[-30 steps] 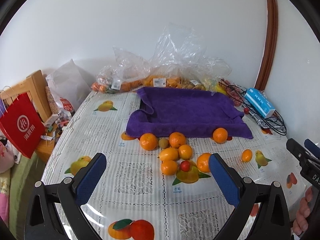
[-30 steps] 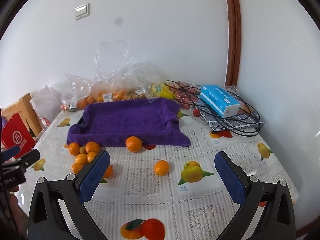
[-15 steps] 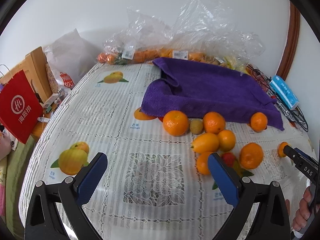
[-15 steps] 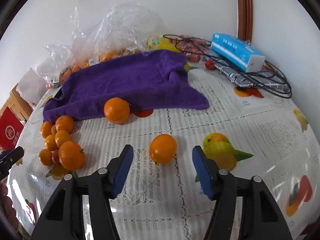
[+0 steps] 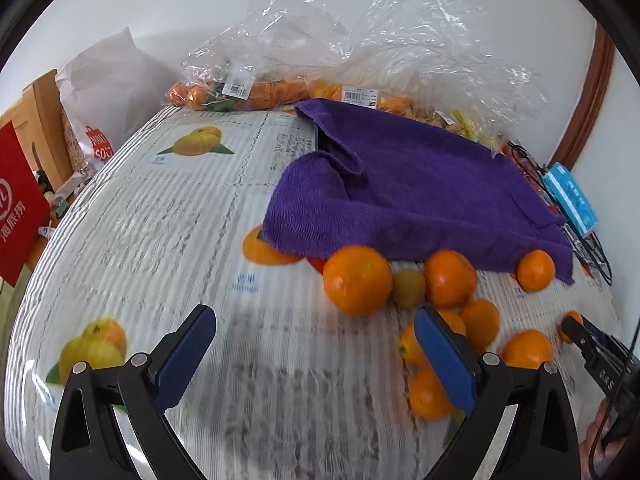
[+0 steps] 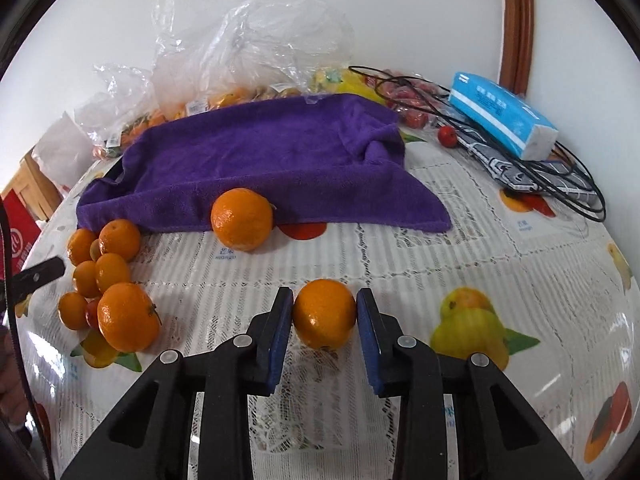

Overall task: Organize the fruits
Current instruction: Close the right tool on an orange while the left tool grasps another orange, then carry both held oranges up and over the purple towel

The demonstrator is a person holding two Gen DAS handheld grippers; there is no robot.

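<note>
The right tongs point(image 6: 324, 316) were closing on a small round orange mandarin point(image 6: 325, 314) that sat on the counter point(image 6: 460, 248), its white lace-patterned cloth printed with fruit pictures. Both blue pads point(image 6: 280, 332) stood against the fruit's sides, left and right. Nothing lay between those tongs and the fruit.

Behind it, a larger orange point(image 6: 242, 219) rested just at the front hem of a rumpled purple towel point(image 6: 260, 152) spread over the middle of the counter. To the left, a cluster of small oranges point(image 6: 104, 272) lay bunched together, touching one another, with a bigger stemmed orange point(image 6: 127, 317) at its near edge.

The left tongs point(image 5: 316, 356) hung wide apart above bare cloth, with nothing between their pads. Their right finger point(image 5: 444, 360) covered part of that same cluster point(image 5: 452, 312), so some fruits there showed only in part. A big orange point(image 5: 357, 280) lay ahead of them, near the towel's edge point(image 5: 420, 200).

At the back, crumpled clear plastic bags point(image 6: 240, 48) with more orange fruit stood against the white wall. On the right lay a blue tissue pack point(image 6: 504, 116) on tangled black wire point(image 6: 576, 196), with a small red fruit point(image 6: 447, 136) beside it. A red paper bag point(image 5: 18, 208) stood off the counter's left side.
</note>
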